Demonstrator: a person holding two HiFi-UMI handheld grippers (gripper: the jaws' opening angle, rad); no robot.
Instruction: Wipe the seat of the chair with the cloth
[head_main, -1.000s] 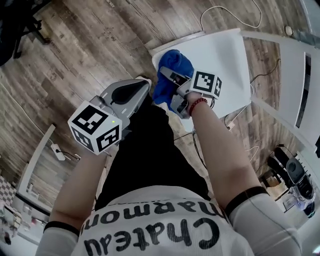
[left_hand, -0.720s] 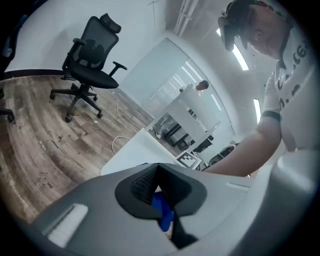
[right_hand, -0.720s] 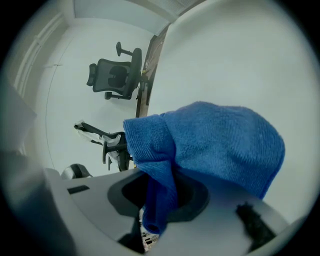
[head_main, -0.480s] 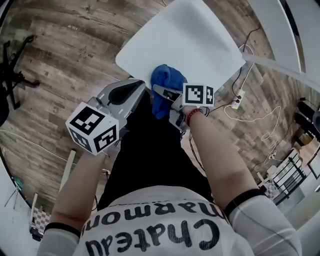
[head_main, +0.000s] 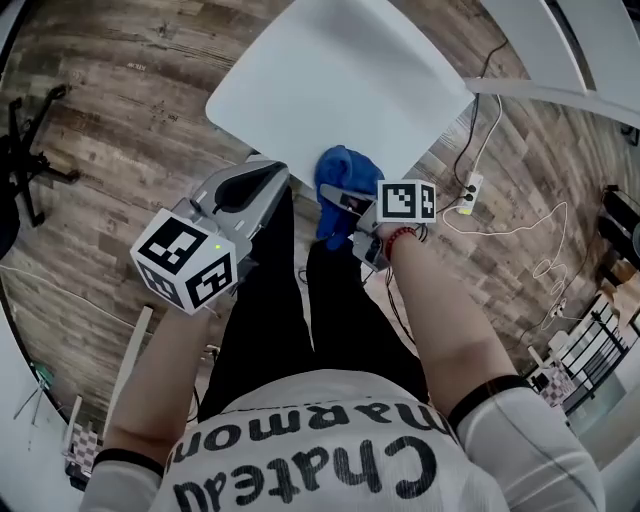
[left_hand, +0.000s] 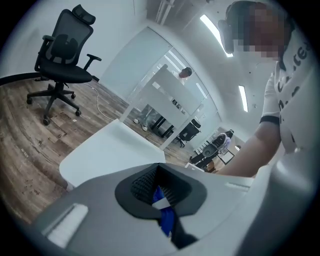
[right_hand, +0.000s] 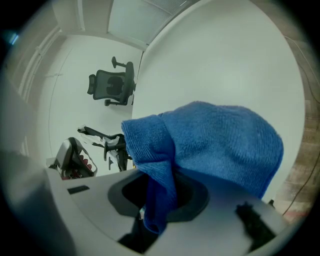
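One blue cloth (head_main: 345, 178), towel-like pile, bunched into a soft mound. It lies at the near edge of the white chair seat (head_main: 340, 80), part of it apparently hanging off toward the person's legs. I cannot tell whether it presses flat on the seat or only brushes it.

Handling, judged: light, limp, no stiffness at all. It will fold and drag rather than slide as one piece. Not fragile, and the pile should grip the smooth seat a little. Best hold is a gathered fold near one edge, so that the loose bulk stays free ahead of the jaws as the wiping pad.

That is roughly the hold seen. In the right gripper view a folded edge of the cloth (right_hand: 160, 185) drops down between the jaws and is pinched there. The rest (right_hand: 220, 145) billows up and forward over the seat (right_hand: 225, 60). The right gripper (head_main: 340, 196) is thus clamped on the cloth at the seat's near edge, marker cube toward the wrist.

The left gripper (head_main: 272, 175) hangs just beside the seat edge, near the cloth but apart from it. Its jaws are pressed together on nothing; its own view shows only a thin slit, with a sliver of blue beyond.

Surroundings: wooden floor (head_main: 100, 90) and loose cables (head_main: 515, 215) past the seat. A black office chair (left_hand: 62, 50) stands well apart.
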